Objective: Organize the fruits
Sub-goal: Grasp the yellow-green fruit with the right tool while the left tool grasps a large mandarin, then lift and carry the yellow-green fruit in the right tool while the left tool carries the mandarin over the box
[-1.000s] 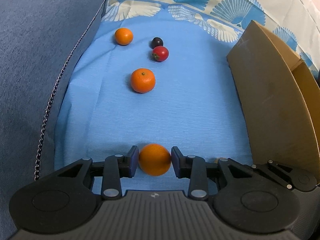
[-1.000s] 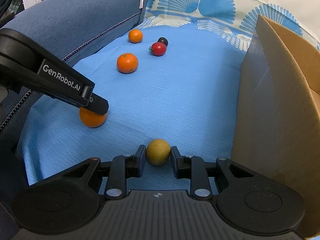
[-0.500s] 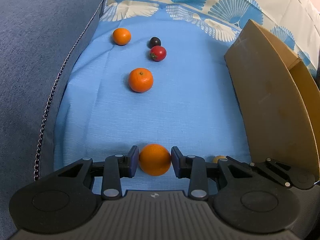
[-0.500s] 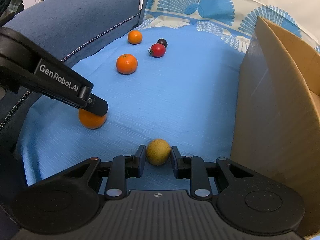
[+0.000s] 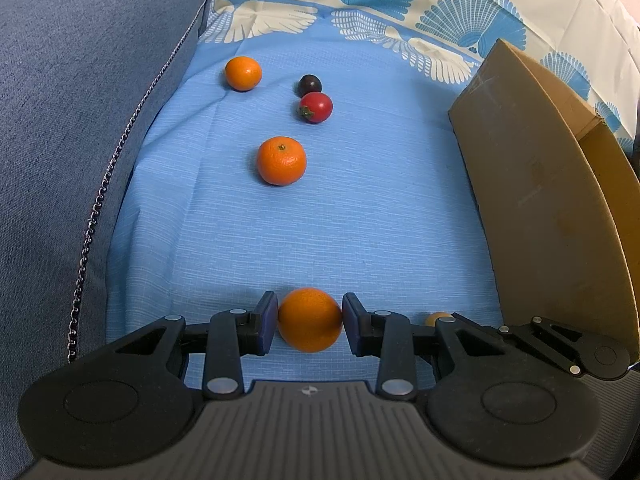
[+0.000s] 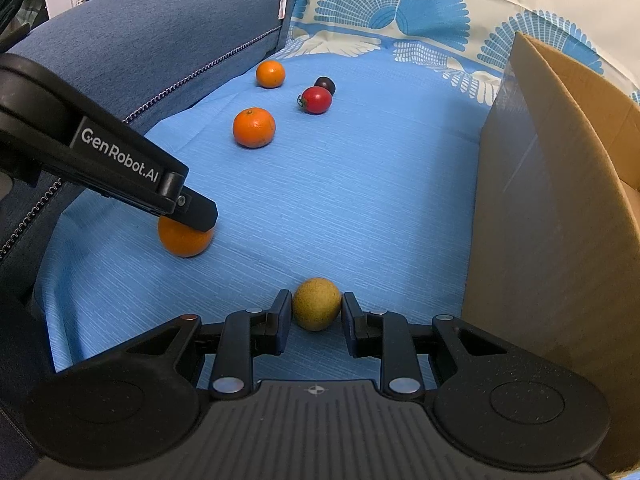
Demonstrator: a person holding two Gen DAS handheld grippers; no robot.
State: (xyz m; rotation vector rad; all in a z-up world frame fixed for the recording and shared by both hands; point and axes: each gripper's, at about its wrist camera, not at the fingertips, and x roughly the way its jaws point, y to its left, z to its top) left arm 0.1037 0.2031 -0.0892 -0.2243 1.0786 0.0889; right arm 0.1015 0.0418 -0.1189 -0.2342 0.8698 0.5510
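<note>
Left hand-held gripper (image 5: 310,320) grips orange (image 5: 310,319) | right hand-held gripper (image 6: 316,312) clasps yellow-brown fruit (image 6: 316,303) | both unchanged, barely lifted | cardboard box (image 6: 560,200) next

blue cloth (image 5: 360,208) spread over the surface, plain blue in the middle, white and blue fan print at the far edge. lying on it: far small orange (image 5: 243,73) near the back left, dark plum (image 5: 309,85) just beside a red tomato (image 5: 316,107), the two look touching or nearly so. middle orange (image 5: 281,161) sits nearer, apart from those. near orange (image 5: 310,319) at the front, and a yellow-green round fruit (image 6: 317,304) to its right. cardboard box (image 5: 532,208) stands on the cloth along the right side. dark blue cushion (image 5: 72,120) with a zipper runs along the left edge of the cloth
</note>
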